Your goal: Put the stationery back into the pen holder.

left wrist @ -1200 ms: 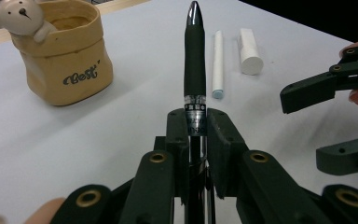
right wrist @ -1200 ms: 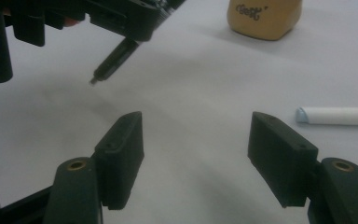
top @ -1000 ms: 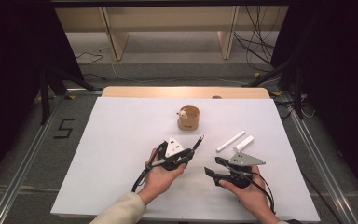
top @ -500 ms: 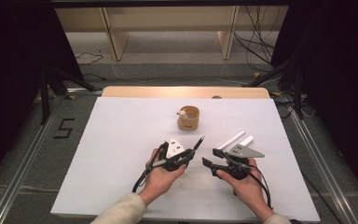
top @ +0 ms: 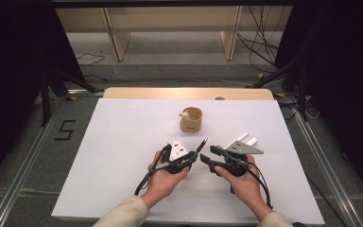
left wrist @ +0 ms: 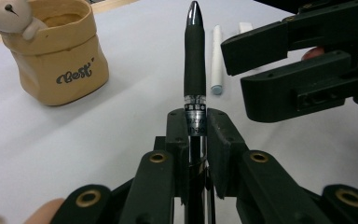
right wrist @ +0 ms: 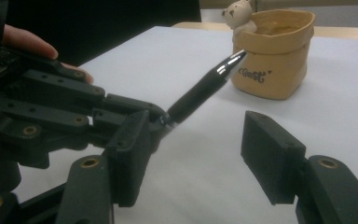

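One black pen, clamped upright in left gripper, tip toward one tan pouch with bear figure; two white sticks on table past right gripper; right jaws apart, just been closing, empty; grippers near each other

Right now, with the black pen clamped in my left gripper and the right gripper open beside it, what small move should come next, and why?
Probably ease the right gripper forward so its open jaws straddle the black pen. The left gripper is shut on the pen's lower barrel, leaving the upper barrel and glossy tip free. The right jaws have just been closing with nothing between them, so they likely need lining up first.
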The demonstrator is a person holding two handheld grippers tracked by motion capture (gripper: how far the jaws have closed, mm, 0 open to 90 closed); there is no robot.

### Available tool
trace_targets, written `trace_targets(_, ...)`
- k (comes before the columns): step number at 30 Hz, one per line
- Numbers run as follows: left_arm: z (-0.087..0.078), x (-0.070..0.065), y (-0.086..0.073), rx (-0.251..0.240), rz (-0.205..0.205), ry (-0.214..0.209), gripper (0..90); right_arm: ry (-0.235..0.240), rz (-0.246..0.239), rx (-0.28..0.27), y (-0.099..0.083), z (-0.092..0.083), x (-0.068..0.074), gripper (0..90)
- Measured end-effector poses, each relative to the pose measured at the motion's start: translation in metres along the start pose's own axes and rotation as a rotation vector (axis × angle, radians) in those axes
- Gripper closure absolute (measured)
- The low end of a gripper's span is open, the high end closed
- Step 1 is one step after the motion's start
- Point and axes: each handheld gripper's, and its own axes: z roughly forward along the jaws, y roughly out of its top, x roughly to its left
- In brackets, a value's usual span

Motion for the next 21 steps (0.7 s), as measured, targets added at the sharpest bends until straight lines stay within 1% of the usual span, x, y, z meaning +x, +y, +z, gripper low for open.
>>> trace_targets(3, 0.0, 0.0, 0.0, 0.004, 0.006, 0.002, 79.4, 0.008, 0.004, -0.006, 0.002, 0.003, 0.001, 43.7)
trace_targets(4, 0.0, 0.0, 0.0, 0.003, 0.006, 0.002, 79.4, 0.01, 0.012, -0.009, 0.003, 0.004, 0.001, 44.0)
trace_targets(11, 0.001, -0.002, -0.001, 0.0, 0.007, -0.001, 79.4, 0.025, 0.025, -0.013, 0.006, 0.009, 0.002, 48.3)
trace_targets(21, 0.001, -0.002, 0.0, -0.005, 0.014, -0.001, 79.4, 0.025, 0.064, -0.015, 0.007, 0.014, -0.001, 52.4)
